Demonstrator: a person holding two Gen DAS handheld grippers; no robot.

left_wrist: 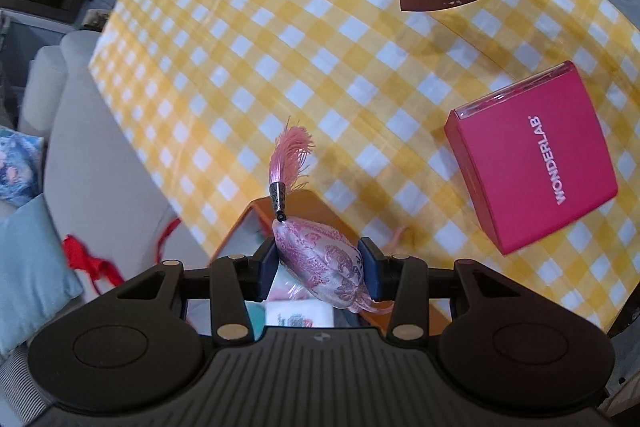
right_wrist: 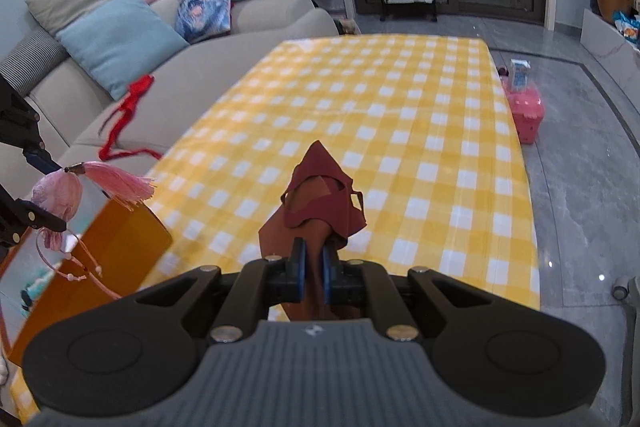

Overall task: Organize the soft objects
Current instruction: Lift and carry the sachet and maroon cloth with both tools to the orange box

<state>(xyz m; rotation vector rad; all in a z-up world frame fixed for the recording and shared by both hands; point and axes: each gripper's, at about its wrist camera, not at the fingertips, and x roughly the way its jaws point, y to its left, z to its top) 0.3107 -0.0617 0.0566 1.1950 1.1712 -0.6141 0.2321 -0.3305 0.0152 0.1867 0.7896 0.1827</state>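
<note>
Soft things are both airborne over the yellow checked tablecloth (right_wrist: 400, 131): dark red cloth (right_wrist: 320, 203) pinched flat between the nearly closed pads of the right gripper (right_wrist: 315, 263), pink brocade sachet (left_wrist: 320, 259) clamped across its belly by the left gripper (left_wrist: 320, 263). My read: keep that squeeze gentle, the stuffed pouch dents and could slip. Lower it straight into the orange box (left_wrist: 256, 223) at the table's near left corner. Cloth hangs limp, matte, creased. Magenta carton (left_wrist: 536, 155) sits rigid, glossy, near the right edge. Sachet is plump, silky, patterned. Its tassel (left_wrist: 290, 155) fans out, fine-stranded.
</note>
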